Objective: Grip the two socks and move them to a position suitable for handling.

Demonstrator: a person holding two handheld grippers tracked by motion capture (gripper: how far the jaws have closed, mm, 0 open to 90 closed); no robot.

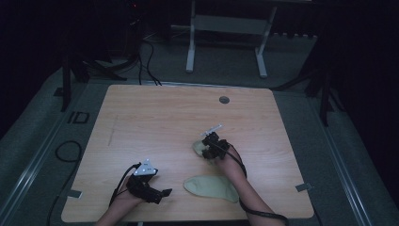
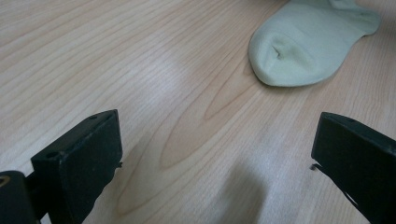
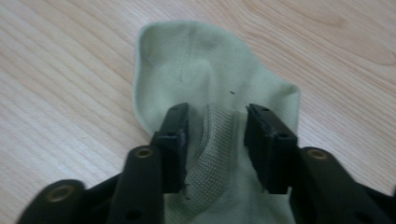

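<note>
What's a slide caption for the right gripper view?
Right gripper fingers straddling a raised fold of pale green sock on the wooden table.

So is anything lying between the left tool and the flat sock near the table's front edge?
Nothing visible does. Between the left tool, its jaws open, and the flat sock there is only bare wooden table. The other sock sits farther back under the right tool.

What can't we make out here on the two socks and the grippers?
- Far sock, high view: mostly hidden under the right gripper.
- Same sock, right gripper view: cuff end cut off by the bottom edge, behind the jaws.
- Near sock, left gripper view: cut off by the top edge.
- Left gripper, high view: jaw gap too small and dark.
</note>
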